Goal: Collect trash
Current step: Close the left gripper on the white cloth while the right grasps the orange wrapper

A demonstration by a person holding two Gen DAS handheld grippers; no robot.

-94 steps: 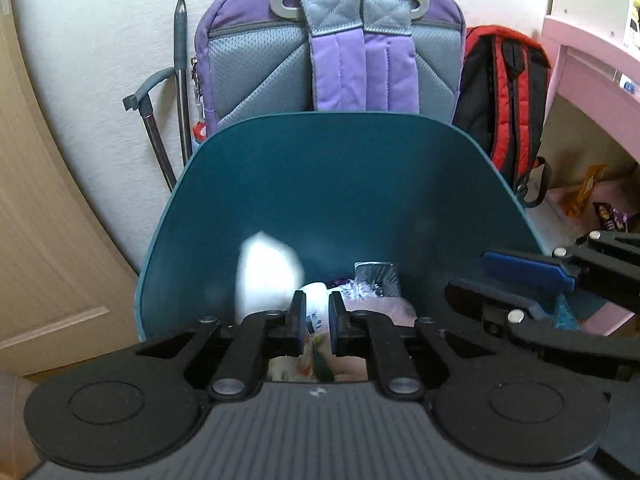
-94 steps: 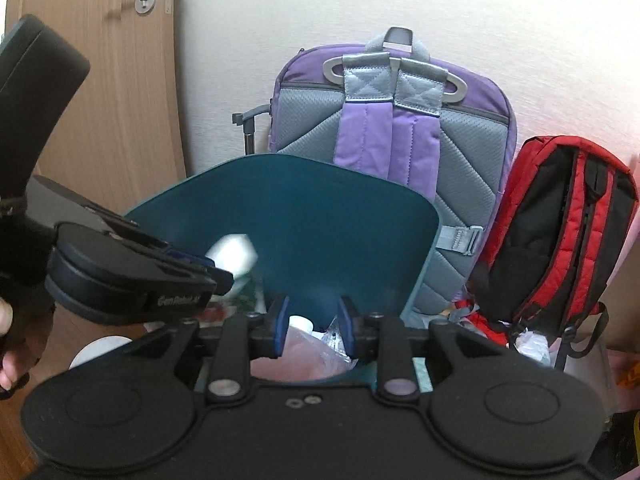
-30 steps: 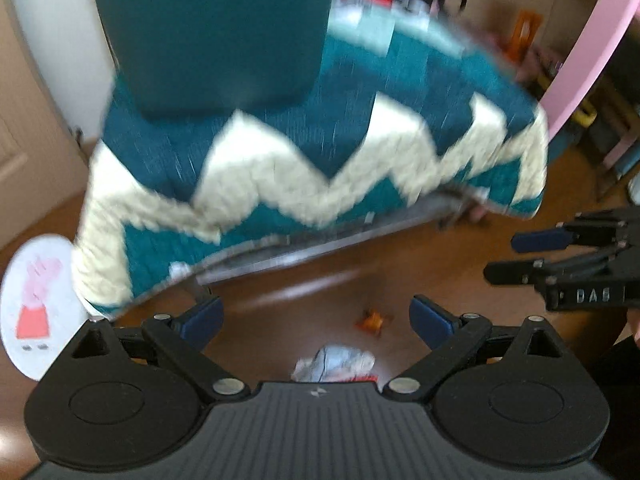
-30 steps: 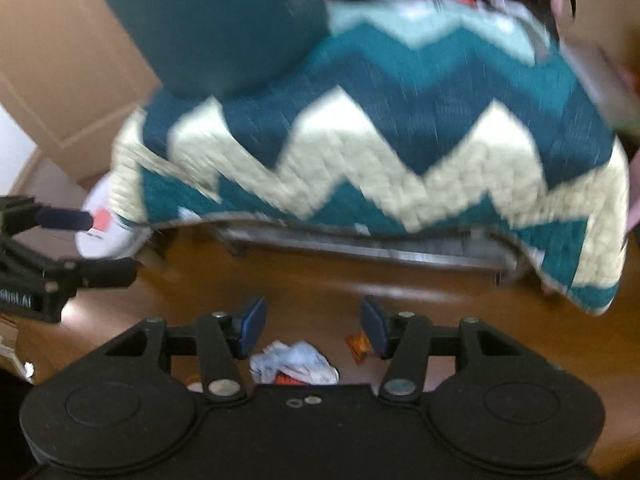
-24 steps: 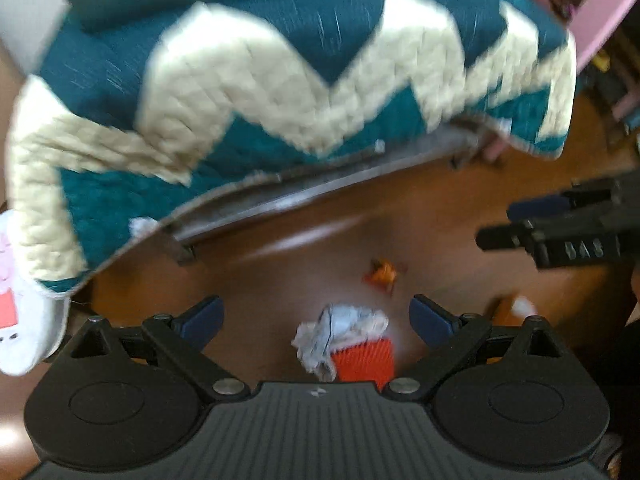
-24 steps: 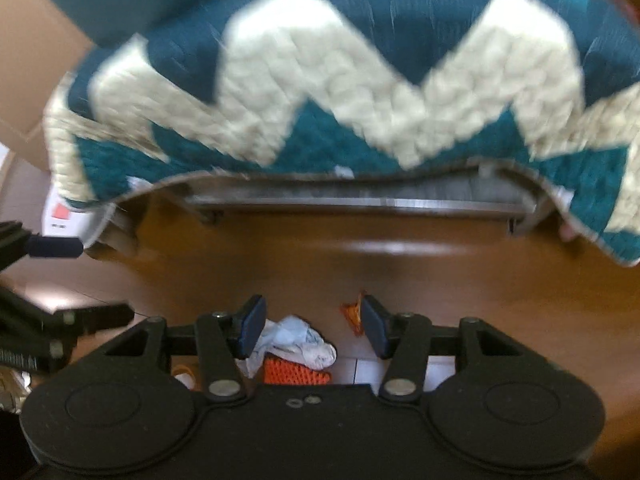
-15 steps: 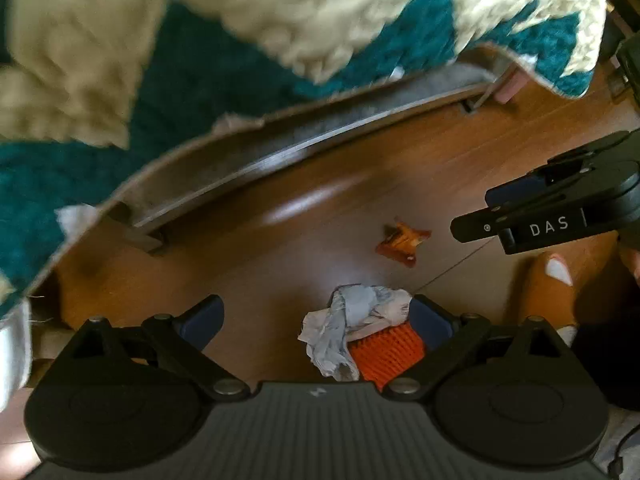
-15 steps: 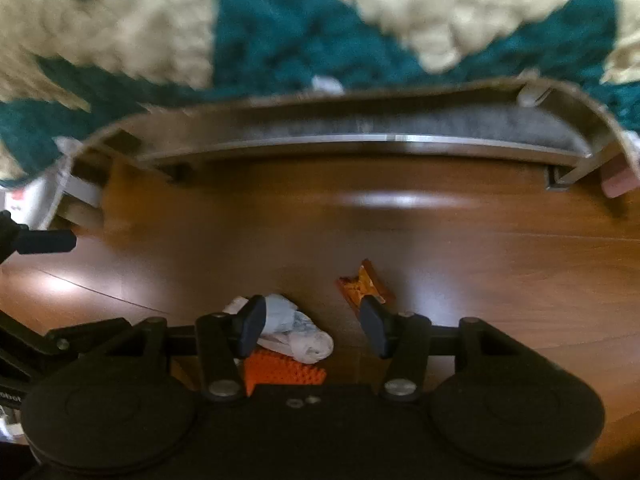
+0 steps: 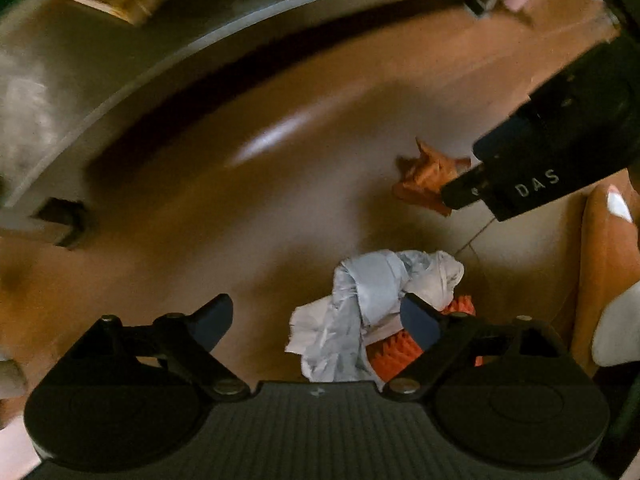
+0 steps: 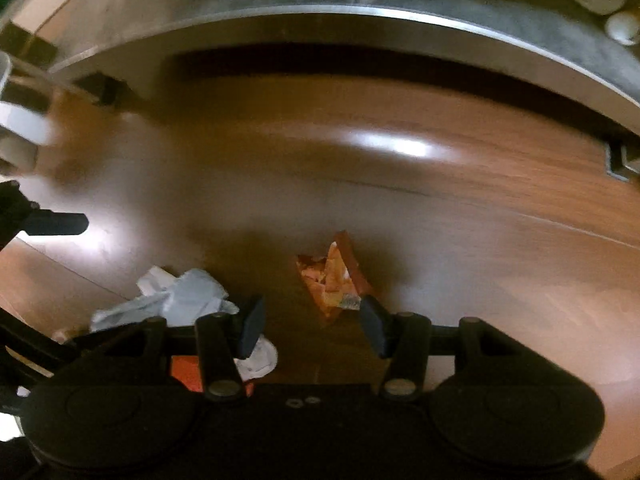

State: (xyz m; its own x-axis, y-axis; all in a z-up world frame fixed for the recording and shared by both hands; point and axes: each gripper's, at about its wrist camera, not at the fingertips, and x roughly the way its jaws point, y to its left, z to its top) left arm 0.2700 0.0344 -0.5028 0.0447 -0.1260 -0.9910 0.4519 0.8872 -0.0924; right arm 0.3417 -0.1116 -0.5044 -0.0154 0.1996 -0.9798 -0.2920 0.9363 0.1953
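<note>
Left wrist view looks down at a brown wooden floor [image 9: 240, 216], where the left claw [image 9: 320, 322] hangs with its jaws spread wide and holding nothing. A crumpled white tissue wad [image 9: 372, 300] lies on the floor between the fingers, nearer the right one, whose blue pad overlaps its edge in the picture; whether they touch cannot be told. Just under the wad sits something orange and ribbed [image 9: 404, 348], partly hidden. Farther off on the floor lies a crumpled orange wrapper [image 9: 428, 176], with the tip of the right claw [image 9: 472, 184], marked DAS, right over its edge. An orange slipper [image 9: 608, 248] stands at the right border.

From the right wrist view, the right claw [image 10: 314, 326] is likewise spread and empty, low over the floor [image 10: 440, 208]. The orange wrapper [image 10: 332, 276] lies just ahead of the gap between the fingers, closer to the right pad. The tissue wad [image 10: 180, 300] lies to the left, beside the left finger. A grey metal bed rail [image 10: 360, 20] curves across the top of both views.
</note>
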